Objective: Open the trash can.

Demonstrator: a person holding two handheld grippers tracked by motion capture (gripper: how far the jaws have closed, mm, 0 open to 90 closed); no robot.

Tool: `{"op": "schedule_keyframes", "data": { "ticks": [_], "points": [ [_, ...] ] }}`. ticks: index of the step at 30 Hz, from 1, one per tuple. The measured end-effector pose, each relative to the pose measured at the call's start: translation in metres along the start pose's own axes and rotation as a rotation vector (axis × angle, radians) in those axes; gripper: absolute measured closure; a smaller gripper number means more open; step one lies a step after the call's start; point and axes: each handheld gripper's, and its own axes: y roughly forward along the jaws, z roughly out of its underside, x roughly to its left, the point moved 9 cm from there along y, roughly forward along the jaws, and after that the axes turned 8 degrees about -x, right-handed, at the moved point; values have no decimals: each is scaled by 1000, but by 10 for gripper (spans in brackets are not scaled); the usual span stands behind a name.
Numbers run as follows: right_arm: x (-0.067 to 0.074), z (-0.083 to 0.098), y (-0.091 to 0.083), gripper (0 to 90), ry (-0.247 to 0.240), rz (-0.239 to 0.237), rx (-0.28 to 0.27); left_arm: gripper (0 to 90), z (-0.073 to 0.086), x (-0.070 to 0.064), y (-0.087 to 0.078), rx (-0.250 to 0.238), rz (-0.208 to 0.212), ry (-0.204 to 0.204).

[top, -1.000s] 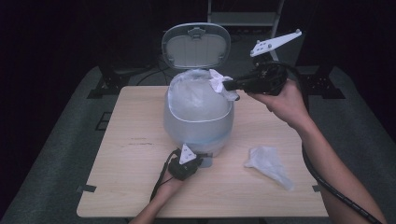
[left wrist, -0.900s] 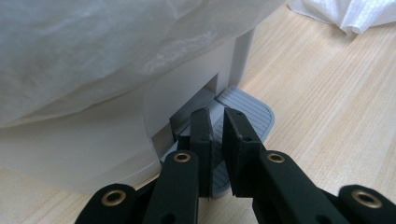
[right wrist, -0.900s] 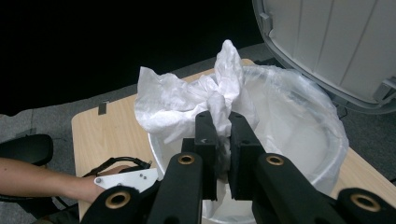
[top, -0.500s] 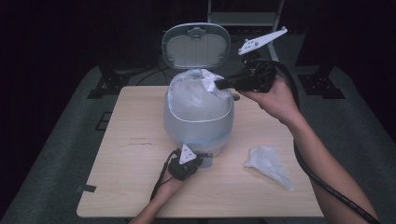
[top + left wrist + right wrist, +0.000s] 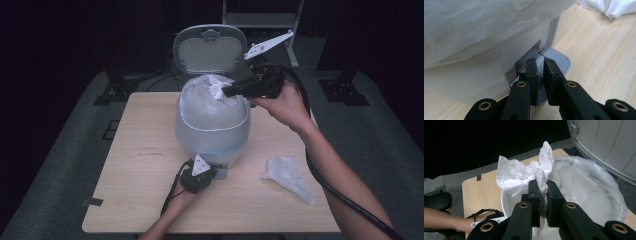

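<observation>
Tissue (image 5: pixel 524 176), crumpled and feather-light, sits pinched in our right gripper (image 5: pixel 227 91), whose fingers (image 5: pixel 535 195) press together on its lower twist just over the open bin (image 5: pixel 212 127) at frame centre. Nearest us, at lower centre, our left gripper (image 5: pixel 210 172) keeps its fingers (image 5: pixel 532 72) pressed together, empty, resting on the pedal (image 5: pixel 554 56). We judge the wad soft, limp and easily torn, best held at that dense twist. Its long axis rises upward from the fingers, loose end pointing toward the raised lid (image 5: pixel 210 47) beyond.
</observation>
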Motion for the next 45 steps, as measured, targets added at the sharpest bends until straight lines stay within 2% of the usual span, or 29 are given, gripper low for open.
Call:
{"op": "schedule_keyframes", "data": {
  "ticks": [18,24,27,33,45],
  "points": [
    [0,2,22,820,0,-9,31,823,0,0,0,1,1,-1],
    [-4,6,30,716,11,16,45,822,0,0,0,0,3,-5],
    [-6,8,31,710,16,22,50,822,0,0,0,-1,3,-5],
    [-7,10,29,690,26,21,47,822,0,0,0,2,3,-3],
    [-11,19,14,669,50,19,30,817,0,0,0,1,1,-3]
  ]
}}
